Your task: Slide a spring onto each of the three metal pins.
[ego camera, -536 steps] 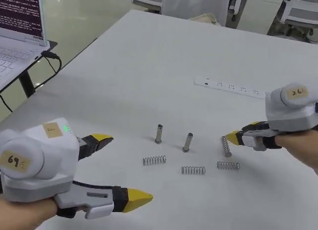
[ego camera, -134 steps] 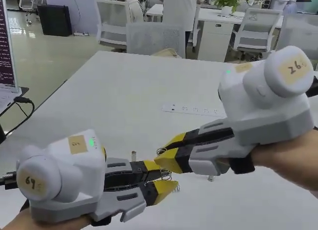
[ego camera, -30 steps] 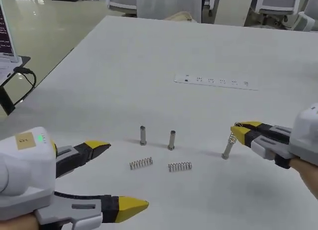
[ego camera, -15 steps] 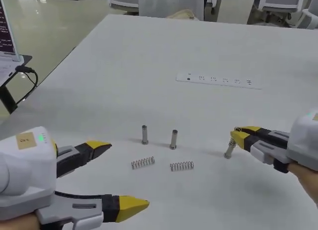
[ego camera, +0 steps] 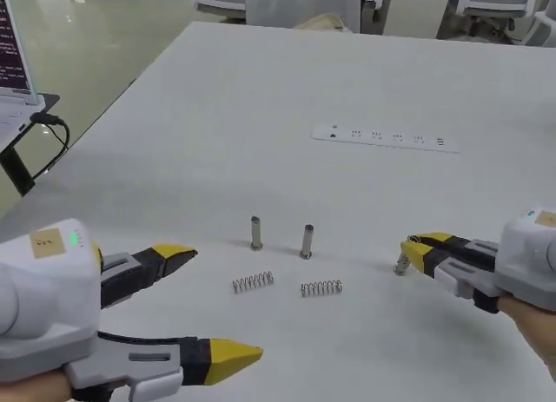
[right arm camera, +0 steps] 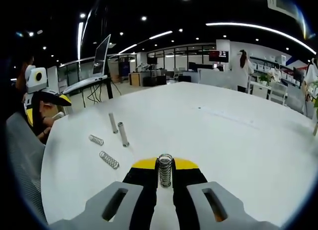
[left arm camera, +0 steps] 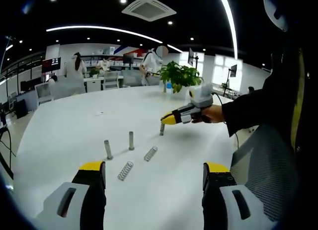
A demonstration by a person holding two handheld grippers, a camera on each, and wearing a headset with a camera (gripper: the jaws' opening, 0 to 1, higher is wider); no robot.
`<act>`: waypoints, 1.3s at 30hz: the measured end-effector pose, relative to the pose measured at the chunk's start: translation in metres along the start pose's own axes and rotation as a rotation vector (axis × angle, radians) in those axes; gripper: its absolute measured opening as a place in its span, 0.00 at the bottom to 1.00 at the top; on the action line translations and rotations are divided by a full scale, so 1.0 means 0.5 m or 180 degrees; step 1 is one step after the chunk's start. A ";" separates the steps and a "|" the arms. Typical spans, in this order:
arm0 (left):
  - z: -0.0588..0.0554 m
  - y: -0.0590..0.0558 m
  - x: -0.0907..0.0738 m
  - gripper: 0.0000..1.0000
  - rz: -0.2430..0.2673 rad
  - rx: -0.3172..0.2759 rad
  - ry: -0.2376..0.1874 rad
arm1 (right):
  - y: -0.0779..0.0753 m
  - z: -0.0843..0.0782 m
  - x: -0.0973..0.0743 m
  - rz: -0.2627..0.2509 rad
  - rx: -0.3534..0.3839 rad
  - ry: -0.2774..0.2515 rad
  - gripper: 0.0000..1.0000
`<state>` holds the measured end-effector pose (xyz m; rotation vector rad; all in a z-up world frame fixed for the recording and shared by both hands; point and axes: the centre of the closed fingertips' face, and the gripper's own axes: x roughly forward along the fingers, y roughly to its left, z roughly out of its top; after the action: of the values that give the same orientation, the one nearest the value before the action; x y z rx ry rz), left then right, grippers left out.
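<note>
Head view looks down; gripper views face each other (sharing the pins (left arm camera: 131, 140)).

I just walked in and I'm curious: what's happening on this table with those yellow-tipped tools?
A person holds a gripper in each hand. The right gripper has its jaws closed on a spring at the rightmost pin. Two bare pins and two loose springs wait on the table. The left gripper hovers open.

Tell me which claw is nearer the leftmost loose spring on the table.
Left. The left claw hangs open close by, left of the leftmost loose spring; the right claw is well off to its right, shut on the fitted spring over the third pin.
</note>
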<state>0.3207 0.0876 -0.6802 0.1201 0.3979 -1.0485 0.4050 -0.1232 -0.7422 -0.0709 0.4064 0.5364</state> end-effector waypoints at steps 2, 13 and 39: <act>-0.001 0.000 0.000 0.77 0.0002 0.0000 0.0004 | 0.002 -0.006 0.003 0.0004 -0.0031 0.0037 0.08; -0.002 0.001 0.001 0.77 0.0008 -0.0007 0.0003 | 0.001 -0.021 0.006 0.0023 -0.0048 0.0156 0.08; 0.006 -0.001 0.000 0.76 -0.0015 0.0020 -0.0049 | -0.016 -0.043 -0.032 -0.0086 -0.0050 0.0312 0.21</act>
<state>0.3209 0.0866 -0.6773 0.1166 0.3812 -1.0549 0.3888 -0.1416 -0.7559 -0.1179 0.4964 0.5108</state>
